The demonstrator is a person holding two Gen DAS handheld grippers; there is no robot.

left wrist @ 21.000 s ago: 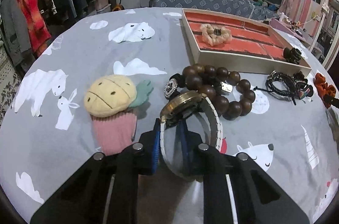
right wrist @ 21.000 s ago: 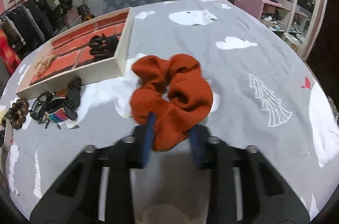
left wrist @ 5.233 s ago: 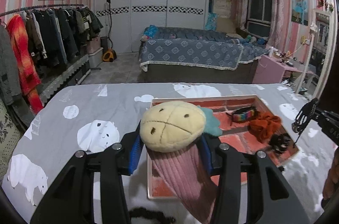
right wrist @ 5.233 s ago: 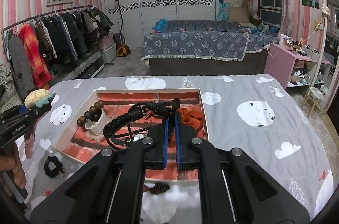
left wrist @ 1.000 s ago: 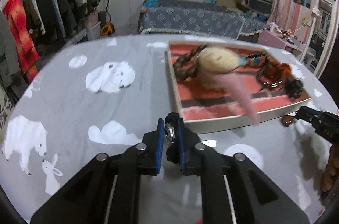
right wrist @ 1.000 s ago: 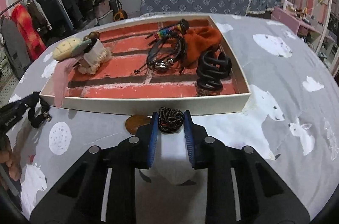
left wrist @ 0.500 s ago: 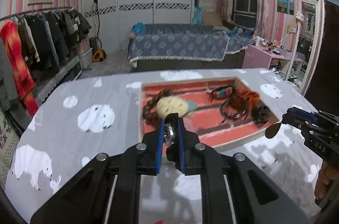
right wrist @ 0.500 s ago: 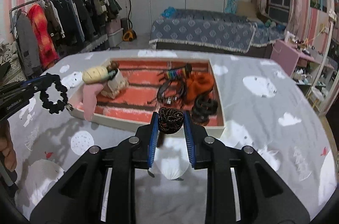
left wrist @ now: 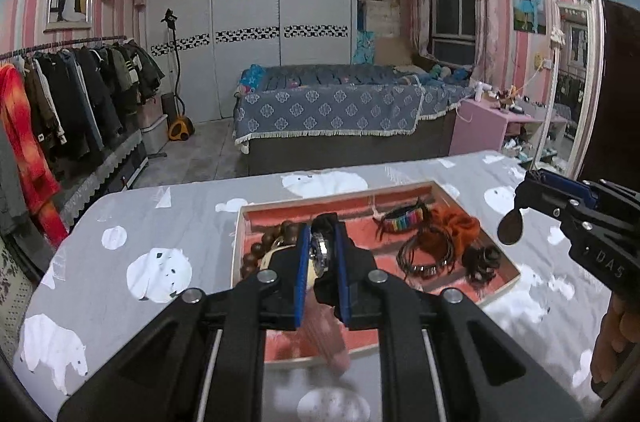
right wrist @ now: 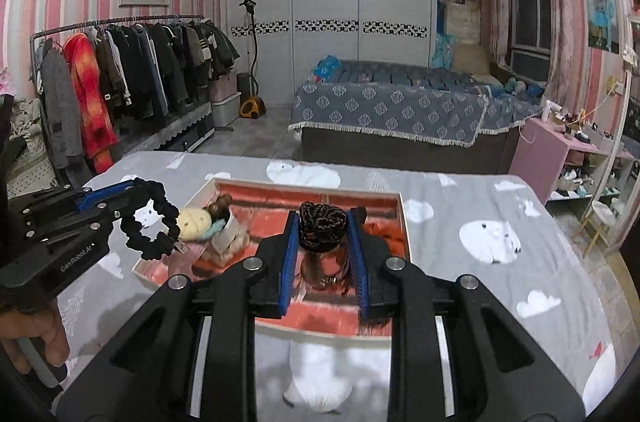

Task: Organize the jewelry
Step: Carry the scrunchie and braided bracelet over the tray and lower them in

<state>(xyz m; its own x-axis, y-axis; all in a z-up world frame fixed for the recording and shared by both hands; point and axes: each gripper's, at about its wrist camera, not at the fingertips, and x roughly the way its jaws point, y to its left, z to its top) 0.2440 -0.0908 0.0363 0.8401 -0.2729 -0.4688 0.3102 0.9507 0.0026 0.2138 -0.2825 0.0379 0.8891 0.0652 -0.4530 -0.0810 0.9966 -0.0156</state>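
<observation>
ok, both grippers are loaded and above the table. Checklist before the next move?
1. Left gripper shut on black loop: ok.
2. Right gripper shut on braided tie: ok.
3. Both items hang free of the tablecloth: ok.
4. Bare floor in tray: ok, near the front rim.
5. Plush fully inside tray: not ok, its pink tail drapes over the front rim.
</observation>
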